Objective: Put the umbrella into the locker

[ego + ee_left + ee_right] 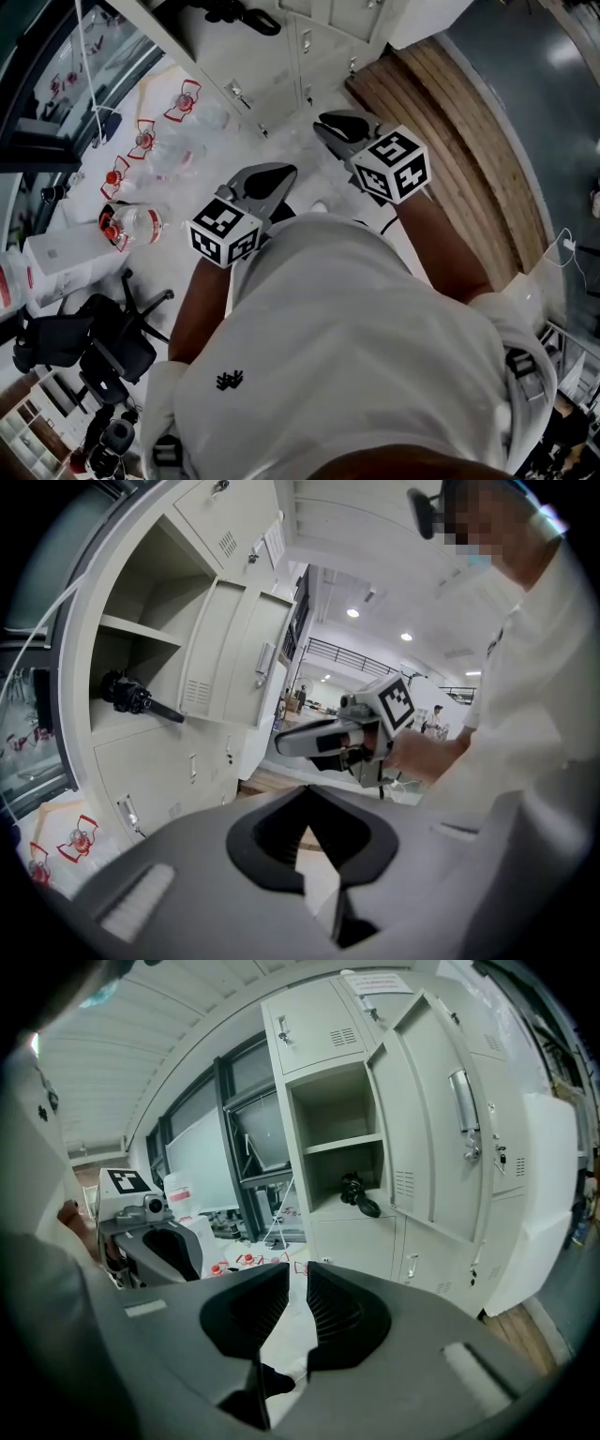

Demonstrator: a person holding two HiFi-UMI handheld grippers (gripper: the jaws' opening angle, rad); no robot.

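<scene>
A black folded umbrella (pixel 359 1194) lies on the lower shelf of the open locker compartment (pixel 335 1110), its handle sticking out past the front edge. The left gripper view shows the umbrella (pixel 131 696) too, and the head view shows it (pixel 242 16) at the top. The compartment door (pixel 422 1119) stands open to the right. My right gripper (pixel 298 1269) is shut and empty, well back from the locker. My left gripper (pixel 305 794) is also shut with nothing in it. In the head view both hang before my chest, left gripper (pixel 279 175) and right gripper (pixel 325 127).
Several water bottles with red labels (pixel 131 225) lie on the floor left of the lockers, beside a white box (pixel 61 258). A black office chair (pixel 103 347) stands at the lower left. A wooden floor strip (pixel 459 122) runs along the right.
</scene>
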